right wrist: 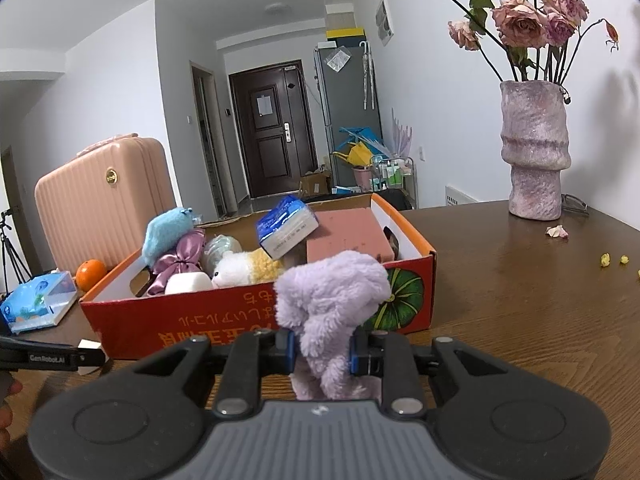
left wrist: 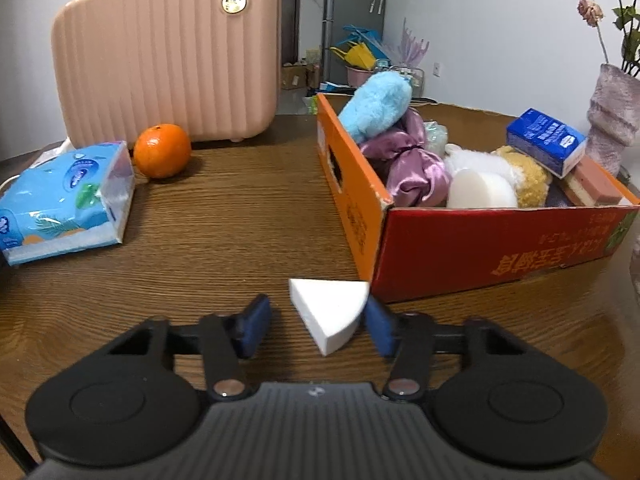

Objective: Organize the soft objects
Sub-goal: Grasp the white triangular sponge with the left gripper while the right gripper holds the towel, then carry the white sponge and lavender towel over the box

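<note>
A white wedge-shaped sponge [left wrist: 328, 312] lies on the wooden table just in front of the orange-red cardboard box [left wrist: 480, 240]. My left gripper [left wrist: 316, 316] is around it. The right pad [left wrist: 378, 320] touches the sponge, while the left pad [left wrist: 254, 326] stands clear of it with a gap. My right gripper [right wrist: 323, 350] is shut on a fluffy lilac plush toy [right wrist: 332, 296], held in front of the box [right wrist: 200, 320]. The box holds a blue plush [left wrist: 376, 100], purple satin cloth [left wrist: 412, 164], a white round sponge [left wrist: 480, 188], a white-yellow plush, a pink block and a blue tissue packet.
A pink suitcase [left wrist: 168, 52] stands at the back left, with an orange [left wrist: 162, 150] and a blue tissue pack [left wrist: 64, 196] in front of it. A mauve vase [right wrist: 534, 152] with dried roses stands at the right, with fallen petals [right wrist: 557, 232] near it.
</note>
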Demonstrator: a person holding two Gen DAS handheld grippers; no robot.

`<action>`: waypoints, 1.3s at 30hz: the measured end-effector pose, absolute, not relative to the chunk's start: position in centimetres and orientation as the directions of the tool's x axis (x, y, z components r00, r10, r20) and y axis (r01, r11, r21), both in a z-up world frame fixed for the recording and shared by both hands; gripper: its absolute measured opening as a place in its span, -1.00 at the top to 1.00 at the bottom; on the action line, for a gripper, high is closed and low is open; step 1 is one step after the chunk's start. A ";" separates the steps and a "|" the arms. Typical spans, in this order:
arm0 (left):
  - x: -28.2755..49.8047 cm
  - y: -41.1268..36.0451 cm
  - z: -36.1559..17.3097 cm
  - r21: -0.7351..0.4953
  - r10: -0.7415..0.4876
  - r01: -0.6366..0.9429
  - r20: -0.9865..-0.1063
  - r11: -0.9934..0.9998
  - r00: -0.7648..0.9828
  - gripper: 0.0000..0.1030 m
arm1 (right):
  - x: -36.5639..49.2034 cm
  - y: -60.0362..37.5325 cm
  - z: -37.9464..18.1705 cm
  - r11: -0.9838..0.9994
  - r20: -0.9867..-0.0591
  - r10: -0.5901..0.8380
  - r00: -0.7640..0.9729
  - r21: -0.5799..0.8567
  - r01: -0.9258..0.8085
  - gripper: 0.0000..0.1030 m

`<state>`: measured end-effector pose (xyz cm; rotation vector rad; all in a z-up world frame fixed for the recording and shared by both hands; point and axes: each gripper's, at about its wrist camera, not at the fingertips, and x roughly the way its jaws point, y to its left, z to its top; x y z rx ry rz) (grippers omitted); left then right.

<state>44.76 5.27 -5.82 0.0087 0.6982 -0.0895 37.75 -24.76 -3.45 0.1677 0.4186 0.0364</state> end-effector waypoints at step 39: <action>38.4 5.4 -3.5 -0.036 0.015 -0.041 -0.541 0.999 0.841 0.39 | 36.4 -24.0 -2.8 0.988 -0.352 0.089 0.932 0.151 -0.037 0.56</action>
